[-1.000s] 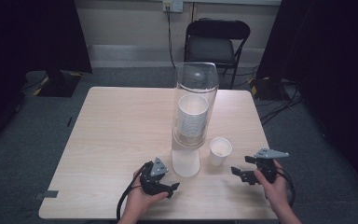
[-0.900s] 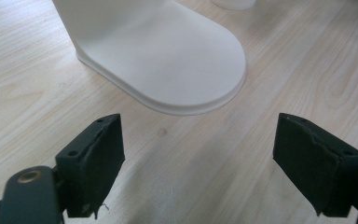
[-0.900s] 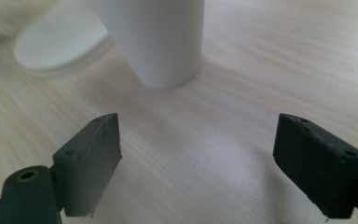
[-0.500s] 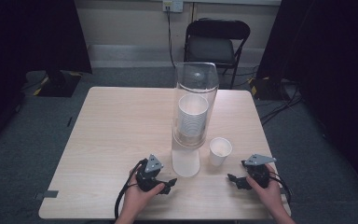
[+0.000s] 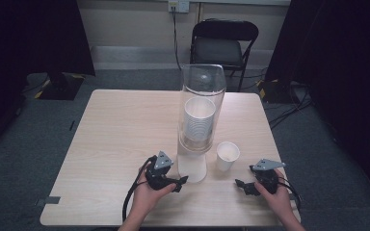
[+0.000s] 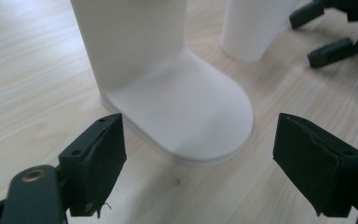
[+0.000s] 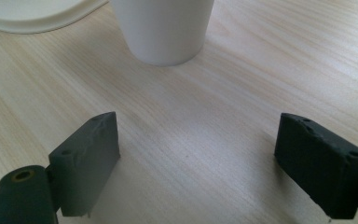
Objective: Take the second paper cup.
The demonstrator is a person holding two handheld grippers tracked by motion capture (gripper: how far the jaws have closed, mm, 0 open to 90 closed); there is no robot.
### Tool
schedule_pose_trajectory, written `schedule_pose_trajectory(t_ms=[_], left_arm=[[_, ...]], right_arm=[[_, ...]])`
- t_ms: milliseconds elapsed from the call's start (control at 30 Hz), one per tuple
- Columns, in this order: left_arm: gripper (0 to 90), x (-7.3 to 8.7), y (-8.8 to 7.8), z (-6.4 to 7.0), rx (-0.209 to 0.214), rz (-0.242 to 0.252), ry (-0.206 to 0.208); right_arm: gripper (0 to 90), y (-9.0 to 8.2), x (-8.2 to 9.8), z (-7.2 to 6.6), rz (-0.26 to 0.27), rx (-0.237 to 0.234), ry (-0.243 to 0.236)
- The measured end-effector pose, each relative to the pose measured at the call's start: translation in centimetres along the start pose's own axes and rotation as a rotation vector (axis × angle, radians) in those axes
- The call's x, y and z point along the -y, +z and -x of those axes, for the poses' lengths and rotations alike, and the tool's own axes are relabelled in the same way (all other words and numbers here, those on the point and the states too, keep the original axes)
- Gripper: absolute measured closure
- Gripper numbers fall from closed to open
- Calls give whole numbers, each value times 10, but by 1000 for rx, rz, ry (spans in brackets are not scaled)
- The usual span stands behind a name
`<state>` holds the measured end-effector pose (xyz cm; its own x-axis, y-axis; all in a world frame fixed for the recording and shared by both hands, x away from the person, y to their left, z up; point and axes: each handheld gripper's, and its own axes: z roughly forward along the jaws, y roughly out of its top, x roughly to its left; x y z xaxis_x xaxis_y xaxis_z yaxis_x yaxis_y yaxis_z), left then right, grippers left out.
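White paper cup (image 5: 227,155) is stood on the wooden table (image 5: 111,144), just right of the clear cup dispenser (image 5: 200,115). Left gripper (image 5: 180,184) is held spread wide before the dispenser's white base (image 6: 186,112); right gripper (image 5: 241,186) is held spread wide, facing the cup, apart from it

I see both forearms coming in from the bottom edge. Left hand (image 5: 147,195) grips the left gripper (image 5: 182,181), low over the table, jaws wide apart and pointing right-forward. Right hand (image 5: 275,195) grips the right gripper (image 5: 239,186), also low, jaws spread wide, aimed left. The two grippers sit well apart.
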<state>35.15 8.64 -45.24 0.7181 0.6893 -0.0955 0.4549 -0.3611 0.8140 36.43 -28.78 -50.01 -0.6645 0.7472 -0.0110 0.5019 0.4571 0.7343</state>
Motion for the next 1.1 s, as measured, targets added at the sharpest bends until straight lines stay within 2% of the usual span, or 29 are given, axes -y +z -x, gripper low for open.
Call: schedule_pose_trajectory(t_ms=[133,200,233,400,433,500,533,700,833,1100], left_arm=[[172,-15,-2,0,-15,45,15],[172,-19,-2,0,-16,45,21],[176,-24,-1,0,-5,74,4],[182,-34,1,0,4,96,11],[198,-37,2,0,38,140,7],[197,-39,3,0,30,153,3],[198,-42,3,0,18,142,9],[220,-52,12,4,12,138,30],[271,-54,15,4,7,145,38],[296,-54,21,3,-8,172,51]], right_arm=[[135,0,0,0,0,0,0],[135,0,0,0,0,0,0],[135,0,0,0,0,-1,1],[135,0,0,0,0,-1,-1],[135,0,0,0,0,-1,-1],[135,0,0,0,0,0,-1],[135,0,0,0,-1,0,1],[135,0,0,0,0,0,-1],[135,0,0,0,-1,0,-1],[135,0,0,0,-1,0,1]])
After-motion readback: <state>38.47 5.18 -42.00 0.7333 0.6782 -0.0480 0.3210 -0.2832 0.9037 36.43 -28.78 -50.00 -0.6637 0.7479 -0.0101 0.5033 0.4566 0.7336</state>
